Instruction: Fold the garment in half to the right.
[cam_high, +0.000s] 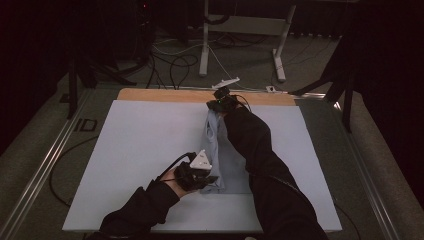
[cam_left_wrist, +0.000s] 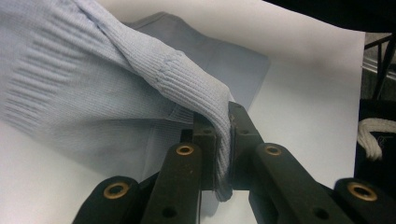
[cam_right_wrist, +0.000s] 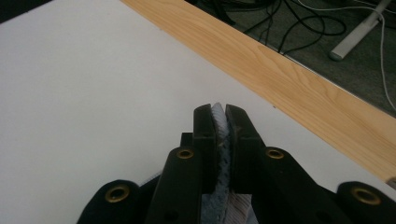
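Your two forearms enter nearest. One white table sheet (cam_high: 125, 150), flat, rectangular. One pale blue ribbed knit garment (cam_high: 220, 150), long axis near-to-far, right of centre. Your left gripper (cam_left_wrist: 223, 140) is clamped on its near edge; your right gripper (cam_right_wrist: 220, 140) is clamped on its far end by the wood strip (cam_right_wrist: 289, 79).

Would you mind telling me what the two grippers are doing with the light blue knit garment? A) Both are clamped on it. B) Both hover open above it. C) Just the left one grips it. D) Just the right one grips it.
A: the left gripper has ribbed fabric of the light blue knit garment pinched between its jaws, and the right gripper likewise clamps knit fabric.
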